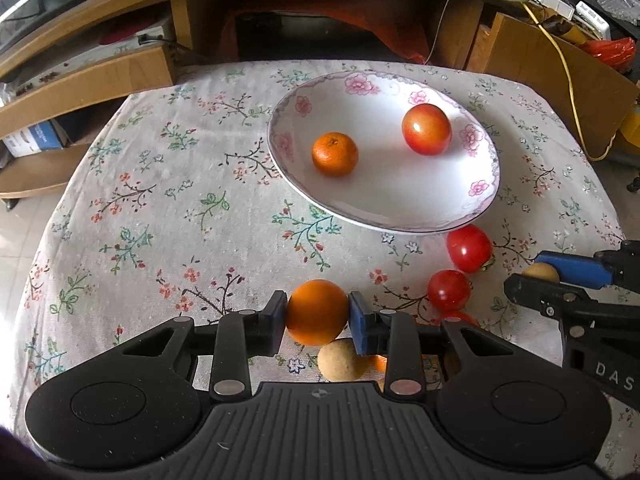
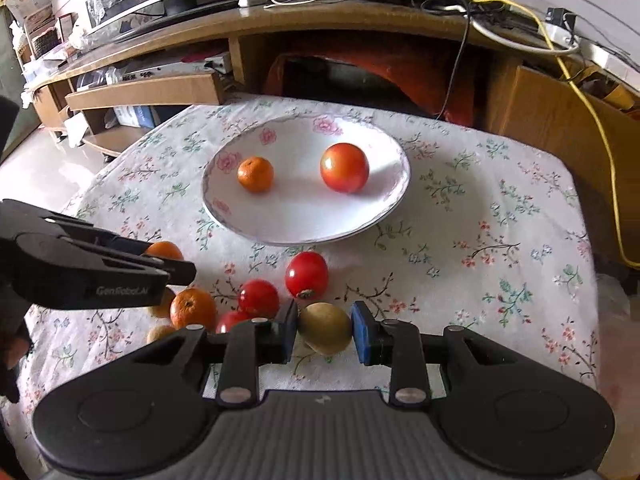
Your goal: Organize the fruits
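The left black two-finger gripper w/ blue pads (image 1: 317, 314) was clamped on a round orange mandarin (image 1: 317, 312), both pads pressed to its sides, held above the floral-print tablecloth (image 1: 160, 208). Directly below it, a tan rough-skinned round fruit (image 1: 342, 360) lay on the cloth, partly hidden by the gripper body.

The right black two-finger gripper w/ blue pads (image 2: 324, 330) was closed around a brownish-green oval kiwi (image 2: 325, 329), pads touching both sides; whether the kiwi was lifted or resting on the cloth, can't tell.

The white shallow ceramic plate w/ pink flower rim (image 2: 384, 216) sat toward the far side of the table. In it: a small orange tangerine (image 2: 255, 174) on the left and a larger red-orange tomato (image 2: 344, 167) on the right, apart from each other.

On the cloth near the plate's near edge, in the right wrist view: a glossy red tomato (image 2: 306, 275) just below the rim, a second red tomato (image 2: 258, 298) beside it, and a third red one (image 2: 230, 320) partly hidden behind the right gripper's finger. Left of those, a second loose orange mandarin (image 2: 193, 308) lay next to them, w/ two more tan fruits partly hidden beside it.

Behind the table stood a wooden TV cabinet (image 2: 360, 24) w/ cables incl. a yellow cord (image 2: 592, 112) trailing over it.
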Tool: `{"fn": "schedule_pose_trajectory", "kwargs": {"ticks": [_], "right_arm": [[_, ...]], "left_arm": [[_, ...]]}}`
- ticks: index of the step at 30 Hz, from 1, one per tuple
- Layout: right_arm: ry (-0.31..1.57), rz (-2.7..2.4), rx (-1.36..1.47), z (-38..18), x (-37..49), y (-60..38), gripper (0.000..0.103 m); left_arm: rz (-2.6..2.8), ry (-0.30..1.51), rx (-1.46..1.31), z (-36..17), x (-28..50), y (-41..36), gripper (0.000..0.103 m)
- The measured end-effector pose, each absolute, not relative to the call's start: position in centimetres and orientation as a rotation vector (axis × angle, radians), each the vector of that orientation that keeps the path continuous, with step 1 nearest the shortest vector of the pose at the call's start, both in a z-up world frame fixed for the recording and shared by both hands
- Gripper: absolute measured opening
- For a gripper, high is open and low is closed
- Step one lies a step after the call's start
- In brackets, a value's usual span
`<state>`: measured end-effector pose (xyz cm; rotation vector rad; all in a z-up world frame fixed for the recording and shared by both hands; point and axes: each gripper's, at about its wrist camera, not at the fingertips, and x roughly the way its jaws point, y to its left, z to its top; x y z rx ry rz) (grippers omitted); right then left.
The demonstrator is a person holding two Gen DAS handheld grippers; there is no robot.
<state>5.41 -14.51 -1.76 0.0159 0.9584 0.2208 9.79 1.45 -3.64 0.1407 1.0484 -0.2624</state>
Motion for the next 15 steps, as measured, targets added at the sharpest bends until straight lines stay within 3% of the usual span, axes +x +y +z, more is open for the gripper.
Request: {"fn": "schedule_pose_trajectory", "kwargs": {"ticks": [15], "right_arm": [[0.894, 0.127, -0.065, -0.91, 5.42, -14.50, 0.031]], "left_arm": [[-0.292, 1.021, 0.148, -2.92, 9.38, 0.64, 0.040]]}}
